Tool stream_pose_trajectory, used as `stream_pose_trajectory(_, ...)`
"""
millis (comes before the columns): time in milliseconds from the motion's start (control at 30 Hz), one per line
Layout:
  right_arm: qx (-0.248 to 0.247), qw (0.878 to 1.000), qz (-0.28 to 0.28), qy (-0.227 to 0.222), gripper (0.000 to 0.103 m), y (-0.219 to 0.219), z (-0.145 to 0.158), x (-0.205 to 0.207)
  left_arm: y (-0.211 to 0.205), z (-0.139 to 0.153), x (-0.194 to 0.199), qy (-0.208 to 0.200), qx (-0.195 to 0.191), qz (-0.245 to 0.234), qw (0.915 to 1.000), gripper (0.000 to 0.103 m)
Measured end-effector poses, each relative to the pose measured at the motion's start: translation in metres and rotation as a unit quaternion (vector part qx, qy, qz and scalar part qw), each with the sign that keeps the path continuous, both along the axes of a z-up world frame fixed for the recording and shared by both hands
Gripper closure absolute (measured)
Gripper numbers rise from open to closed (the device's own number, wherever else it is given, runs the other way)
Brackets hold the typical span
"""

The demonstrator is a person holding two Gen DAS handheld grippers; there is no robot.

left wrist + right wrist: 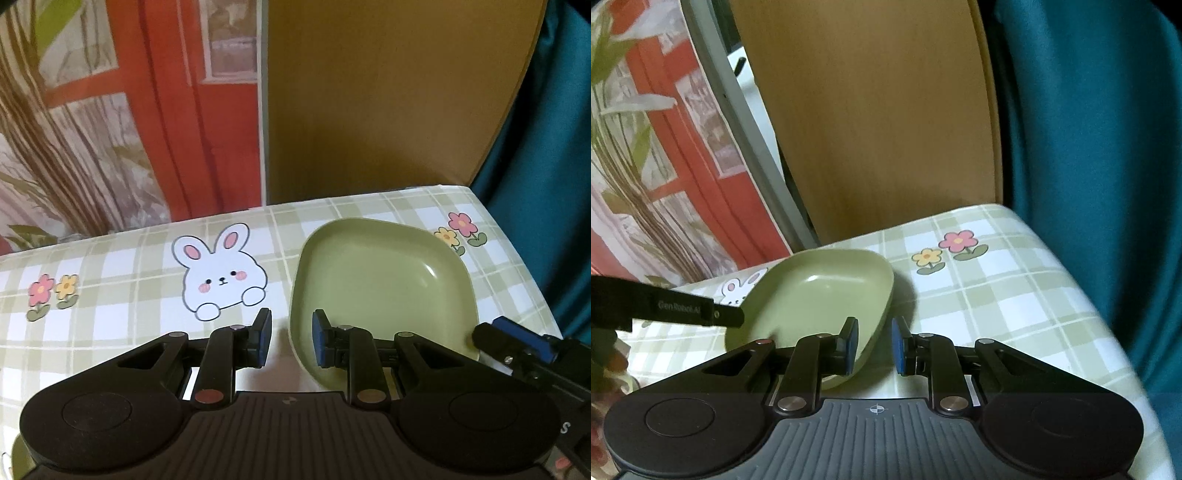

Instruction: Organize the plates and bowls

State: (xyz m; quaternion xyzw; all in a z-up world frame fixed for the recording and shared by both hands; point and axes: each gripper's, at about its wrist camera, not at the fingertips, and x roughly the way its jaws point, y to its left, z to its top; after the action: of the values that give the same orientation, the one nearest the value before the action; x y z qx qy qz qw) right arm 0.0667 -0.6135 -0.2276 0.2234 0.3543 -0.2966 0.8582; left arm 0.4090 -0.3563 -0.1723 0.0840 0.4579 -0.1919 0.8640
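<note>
A green square plate (pixel 380 280) with rounded corners lies on the checked tablecloth, near the table's right end. My left gripper (pixel 291 339) is open and straddles the plate's near left rim. My right gripper (pixel 875 347) is open and straddles the plate's (pixel 820 291) near right rim. The right gripper's finger (pixel 517 343) shows in the left wrist view at the plate's right corner. The left gripper's finger (pixel 683 312) shows in the right wrist view over the plate's left side. Neither holds anything.
The tablecloth (pixel 129 266) has a printed rabbit (pixel 221 273) and flowers (pixel 945 249). A wooden chair back (pixel 388 96) stands behind the table. A teal curtain (pixel 1089 110) hangs right, past the table edge. A pale rim (pixel 16 452) shows at lower left.
</note>
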Motion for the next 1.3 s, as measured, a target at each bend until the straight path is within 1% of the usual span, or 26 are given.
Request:
stream_pose_trajectory(100,0.005,1.000,-0.005,0.002,0.084,0.000,-0.006,0.004,-0.002,-0.008,0.003,0.005,0.002,-0.008,1.0000,0.078)
stream_pose_trajectory(200,0.008,1.000,-0.007,0.003,0.084,0.000,-0.010,0.006,-0.001,-0.015,0.006,0.024,-0.011,-0.006,0.9996,0.078)
stream_pose_trajectory(267,0.011,1.000,-0.012,0.006,0.085,-0.001,-0.012,0.007,0.001,-0.018,0.007,0.027,-0.015,-0.003,0.9995,0.079)
stream_pose_trajectory(300,0.013,1.000,-0.015,0.006,0.087,-0.001,-0.013,0.007,0.001,-0.019,0.007,0.022,-0.014,-0.002,0.9997,0.086)
stream_pose_trajectory(367,0.019,1.000,-0.018,0.006,0.090,-0.002,-0.015,0.007,-0.001,-0.019,0.004,0.009,0.000,-0.007,0.9999,0.095)
stream_pose_trajectory(433,0.023,1.000,-0.020,0.005,0.093,-0.003,-0.016,0.007,-0.003,-0.019,0.000,0.000,0.012,-0.017,0.9998,0.096)
stream_pose_trajectory(500,0.025,0.999,-0.021,0.004,0.094,-0.003,-0.016,0.008,-0.003,-0.016,-0.004,-0.006,0.015,-0.025,0.9996,0.095)
stream_pose_trajectory(700,0.024,0.999,-0.032,-0.001,0.095,0.003,-0.006,0.002,0.001,0.007,-0.017,-0.012,0.010,-0.038,0.9992,0.095)
stream_pose_trajectory(933,0.014,0.999,-0.028,-0.019,0.095,0.018,0.032,-0.009,0.015,0.046,-0.047,-0.020,-0.007,-0.041,0.9989,0.093)
stream_pose_trajectory(1100,-0.009,0.999,-0.020,-0.033,0.095,0.038,0.072,-0.016,0.027,0.083,-0.075,-0.051,-0.023,-0.044,0.9975,0.093)
stream_pose_trajectory(1200,-0.027,0.999,-0.014,-0.041,0.095,0.053,0.098,-0.022,0.036,0.104,-0.094,-0.060,-0.036,-0.044,0.9966,0.093)
stream_pose_trajectory(1300,-0.042,0.998,-0.007,-0.050,0.095,0.068,0.123,-0.029,0.046,0.124,-0.114,-0.070,-0.038,-0.044,0.9959,0.093)
